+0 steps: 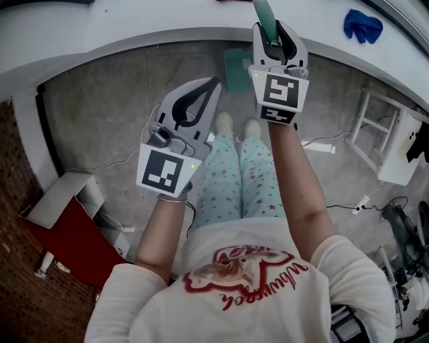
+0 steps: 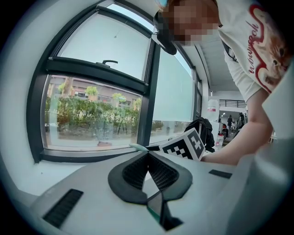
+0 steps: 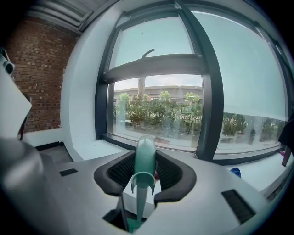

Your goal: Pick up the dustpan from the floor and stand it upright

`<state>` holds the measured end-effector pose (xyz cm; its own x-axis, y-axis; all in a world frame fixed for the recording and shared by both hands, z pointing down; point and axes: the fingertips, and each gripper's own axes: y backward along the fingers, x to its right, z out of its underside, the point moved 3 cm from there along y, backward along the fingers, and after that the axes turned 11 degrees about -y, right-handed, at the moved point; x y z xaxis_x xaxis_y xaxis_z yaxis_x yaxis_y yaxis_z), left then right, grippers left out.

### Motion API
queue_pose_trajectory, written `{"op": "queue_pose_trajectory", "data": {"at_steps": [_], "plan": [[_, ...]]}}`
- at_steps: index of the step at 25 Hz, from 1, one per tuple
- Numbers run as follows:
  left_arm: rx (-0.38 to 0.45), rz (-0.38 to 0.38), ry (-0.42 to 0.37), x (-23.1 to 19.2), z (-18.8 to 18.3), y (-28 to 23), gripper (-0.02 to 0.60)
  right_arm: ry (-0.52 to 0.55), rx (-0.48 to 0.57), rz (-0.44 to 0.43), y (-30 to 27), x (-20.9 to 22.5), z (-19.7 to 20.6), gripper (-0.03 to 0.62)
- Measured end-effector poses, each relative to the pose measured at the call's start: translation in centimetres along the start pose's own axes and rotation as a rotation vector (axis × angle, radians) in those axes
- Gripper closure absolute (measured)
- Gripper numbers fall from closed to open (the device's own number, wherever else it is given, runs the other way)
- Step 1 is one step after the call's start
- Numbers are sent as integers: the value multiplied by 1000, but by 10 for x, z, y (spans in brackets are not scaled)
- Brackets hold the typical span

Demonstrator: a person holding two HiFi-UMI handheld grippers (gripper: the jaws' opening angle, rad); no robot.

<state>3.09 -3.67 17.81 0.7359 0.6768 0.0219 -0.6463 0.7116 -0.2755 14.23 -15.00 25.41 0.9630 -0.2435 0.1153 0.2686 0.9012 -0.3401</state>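
Observation:
The green dustpan (image 1: pixel 236 69) hangs upright in front of the person's feet, its pan low near the floor by the window wall. Its long green handle (image 1: pixel 263 16) rises through my right gripper (image 1: pixel 277 33), which is shut on it. In the right gripper view the handle (image 3: pixel 145 158) stands between the black pads, and the gripper (image 3: pixel 144 169) clamps it from both sides. My left gripper (image 1: pixel 213 86) hovers to the left of the dustpan, shut with nothing in it. Its tips meet in the left gripper view (image 2: pixel 148 156).
A white window ledge (image 1: pixel 134 30) curves across the top, with a blue cloth (image 1: pixel 362 25) on it at the right. A red box with a white lid (image 1: pixel 64 224) lies at the left by a brick wall. A white rack (image 1: pixel 382 137) and cables (image 1: pixel 365 199) sit at the right.

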Motion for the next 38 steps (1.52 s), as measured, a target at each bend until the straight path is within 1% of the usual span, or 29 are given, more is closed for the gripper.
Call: {"op": "queue_pose_trajectory", "data": {"at_steps": [10, 15, 19, 24, 28, 33, 38], "plan": [[6, 13, 2, 2, -2, -5, 563, -6, -13, -2, -18, 16, -2, 448], [10, 10, 10, 4, -2, -6, 563, 31, -4, -58, -24, 11, -4, 448], [10, 7, 9, 6, -3, -6, 563, 25, -5, -102, -24, 4, -7, 448], [6, 10, 10, 13, -3, -8, 562, 14, 10, -137, -15, -1, -12, 448], [27, -5, 43, 12, -5, -11, 563, 14, 9, -140, -6, 0, -10, 441], [38, -4, 30, 15, -4, -11, 563, 3, 25, -135, 25, 5, -21, 434], [49, -12, 49, 20, -7, -13, 562, -5, 48, -174, 61, -1, -33, 434]]}}
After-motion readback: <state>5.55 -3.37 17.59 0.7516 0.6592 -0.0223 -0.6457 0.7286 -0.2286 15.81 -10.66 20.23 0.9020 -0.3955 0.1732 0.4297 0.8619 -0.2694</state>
